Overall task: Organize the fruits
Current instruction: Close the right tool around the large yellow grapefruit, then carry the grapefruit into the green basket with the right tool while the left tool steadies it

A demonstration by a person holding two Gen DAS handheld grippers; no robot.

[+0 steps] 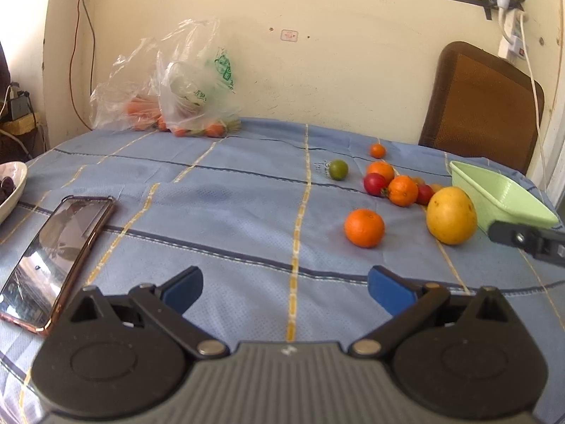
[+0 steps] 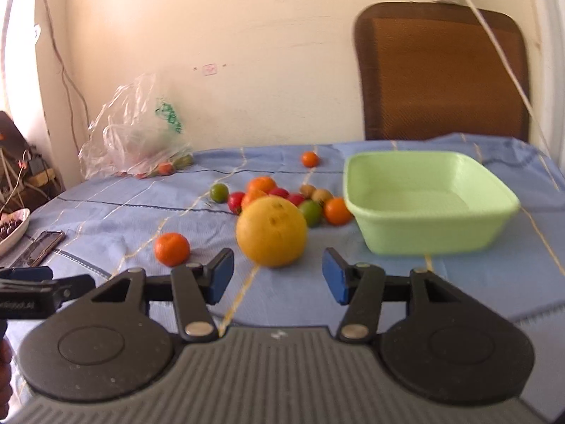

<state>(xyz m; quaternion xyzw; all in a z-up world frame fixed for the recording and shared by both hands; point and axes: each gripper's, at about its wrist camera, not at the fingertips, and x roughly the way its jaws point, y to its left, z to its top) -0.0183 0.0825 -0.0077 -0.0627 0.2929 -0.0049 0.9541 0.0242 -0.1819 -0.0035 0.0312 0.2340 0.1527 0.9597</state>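
Observation:
A large yellow citrus (image 2: 271, 230) lies on the blue tablecloth just ahead of my right gripper (image 2: 278, 279), which is open and empty. Behind it sits a cluster of small oranges, red fruits and green fruits (image 2: 282, 198). A lone orange (image 2: 172, 248) lies to its left. An empty green basin (image 2: 427, 201) stands to the right. In the left wrist view the yellow citrus (image 1: 451, 215), the lone orange (image 1: 364, 228) and a green fruit (image 1: 338, 169) lie ahead to the right of my open, empty left gripper (image 1: 285, 291). The basin (image 1: 501, 194) is at the right edge.
A phone (image 1: 53, 254) lies left of my left gripper. A white dish (image 1: 14, 190) with dark items sits at the table's left edge. Plastic bags with carrots (image 1: 169, 106) rest at the back by the wall. A brown chair (image 2: 441, 70) stands behind the table.

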